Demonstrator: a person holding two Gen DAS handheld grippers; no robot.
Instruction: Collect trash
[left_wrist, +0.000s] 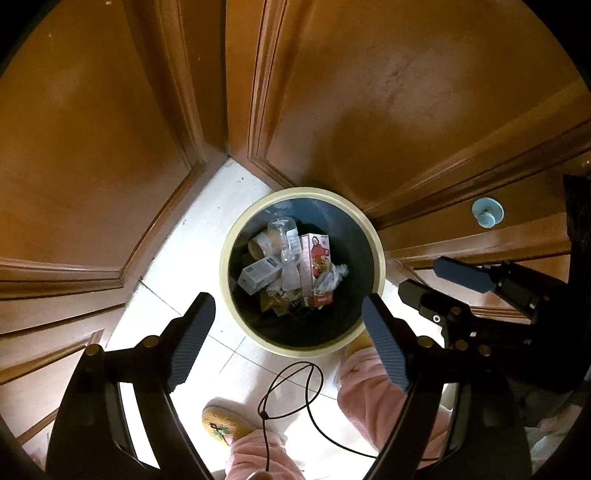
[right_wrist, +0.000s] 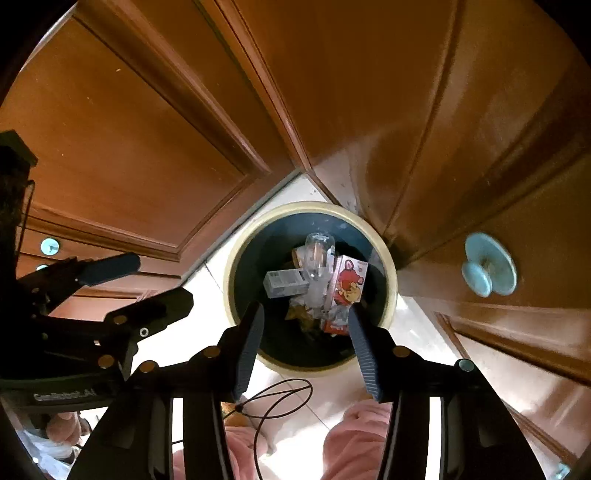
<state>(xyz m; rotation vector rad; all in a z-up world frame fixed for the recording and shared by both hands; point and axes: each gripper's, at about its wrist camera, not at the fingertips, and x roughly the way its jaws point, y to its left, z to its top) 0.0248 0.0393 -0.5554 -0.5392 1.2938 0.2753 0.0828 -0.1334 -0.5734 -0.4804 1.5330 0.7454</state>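
The bin (left_wrist: 376, 243) has a cream rim and dark inside, and the carton (left_wrist: 314, 262) in it is pink with a red cartoon figure. Orange-brown wooden doors (left_wrist: 388, 92) stand behind; the floor tiles (left_wrist: 192, 258) are white, the doorstop (left_wrist: 487, 211) pale blue.

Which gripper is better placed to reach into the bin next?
Probably the right gripper: its open fingers frame the trash bin mouth directly. The left gripper, also open and empty, sits nearer the rim.

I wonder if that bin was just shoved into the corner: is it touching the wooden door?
Cannot tell. In both wrist views the bin's cream rim overlaps the wooden door from above, so neither contact nor a gap shows.
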